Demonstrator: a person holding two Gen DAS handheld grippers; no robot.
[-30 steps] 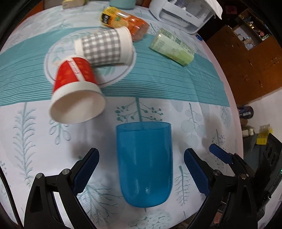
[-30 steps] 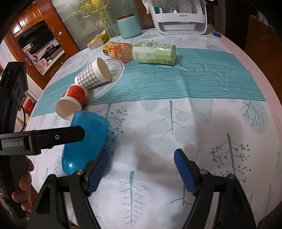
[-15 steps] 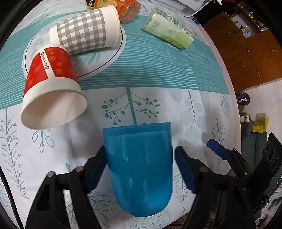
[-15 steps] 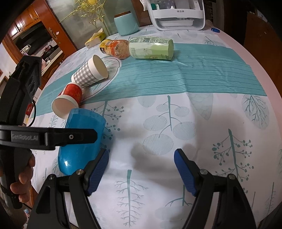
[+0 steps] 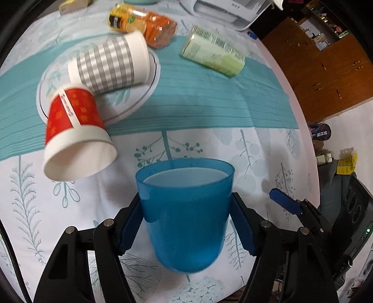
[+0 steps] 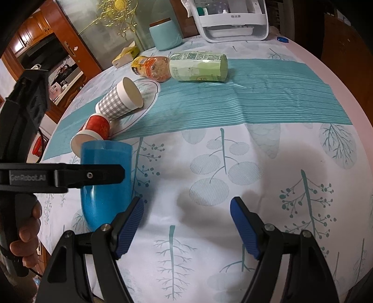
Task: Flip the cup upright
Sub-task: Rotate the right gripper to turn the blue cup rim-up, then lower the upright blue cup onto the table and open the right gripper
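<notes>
A translucent blue plastic cup [image 5: 185, 216] is clamped between the blue pads of my left gripper [image 5: 186, 223]. It is raised off the tablecloth and tilted, its open mouth pointing up and away. The cup also shows in the right wrist view [image 6: 106, 184], almost upright, with the left gripper's black finger [image 6: 70, 176] across it. My right gripper [image 6: 186, 223] is open and empty, hovering over the cloth to the right of the cup.
A red paper cup [image 5: 77, 137] and a grey checked paper cup [image 5: 109, 65] lie on their sides by a white plate [image 5: 149, 93]. An orange bottle [image 5: 144, 22] and a green packet [image 5: 213, 50] lie farther back. A white appliance [image 6: 233, 21] and a teal jar [image 6: 165, 35] stand at the far edge.
My left gripper closed on the blue cup, which was lying on its side, lifted it and tipped it toward upright. The right gripper stayed open and nearly still.
</notes>
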